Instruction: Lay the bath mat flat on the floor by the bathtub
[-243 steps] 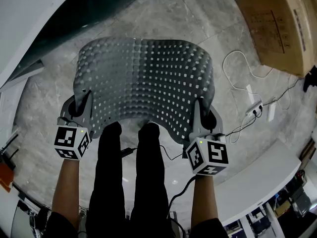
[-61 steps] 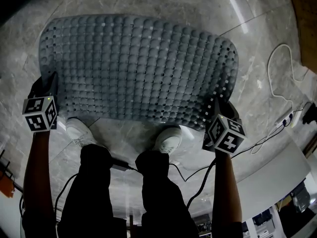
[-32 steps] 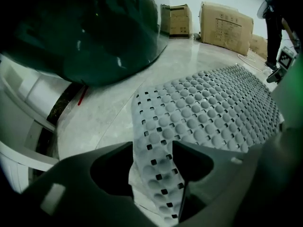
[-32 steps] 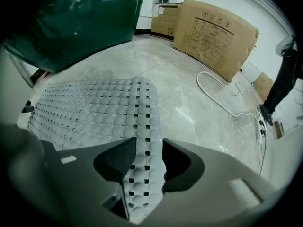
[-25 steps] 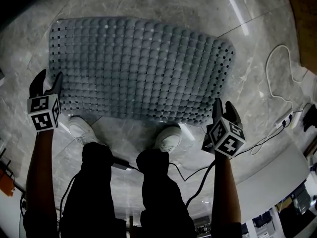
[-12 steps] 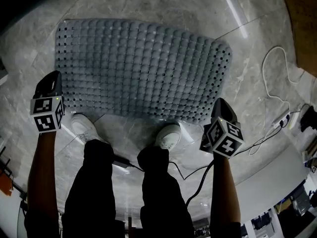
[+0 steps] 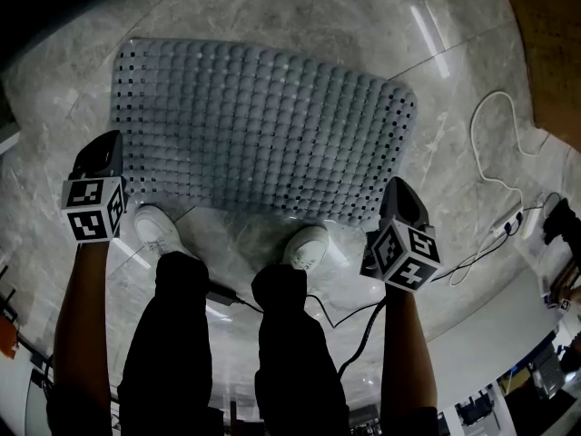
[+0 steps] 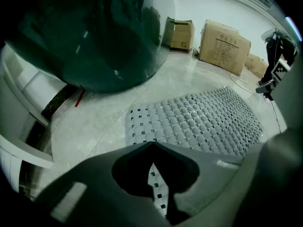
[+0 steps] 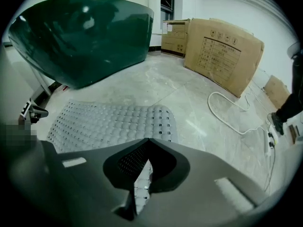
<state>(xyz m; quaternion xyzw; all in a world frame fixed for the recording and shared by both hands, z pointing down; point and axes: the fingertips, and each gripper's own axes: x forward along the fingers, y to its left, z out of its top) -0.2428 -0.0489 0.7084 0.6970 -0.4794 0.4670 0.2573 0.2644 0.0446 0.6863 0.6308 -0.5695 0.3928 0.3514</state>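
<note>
Left gripper [image 7: 103,143] and right gripper [image 7: 398,187] closed, empty; bath mat [image 7: 263,134] flat; cardboard box [image 9: 222,51] print illegible.

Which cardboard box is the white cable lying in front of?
The big box with printed symbols on its side; the white cable loops on the floor before it. The smaller box stands behind, clear of it.
</note>
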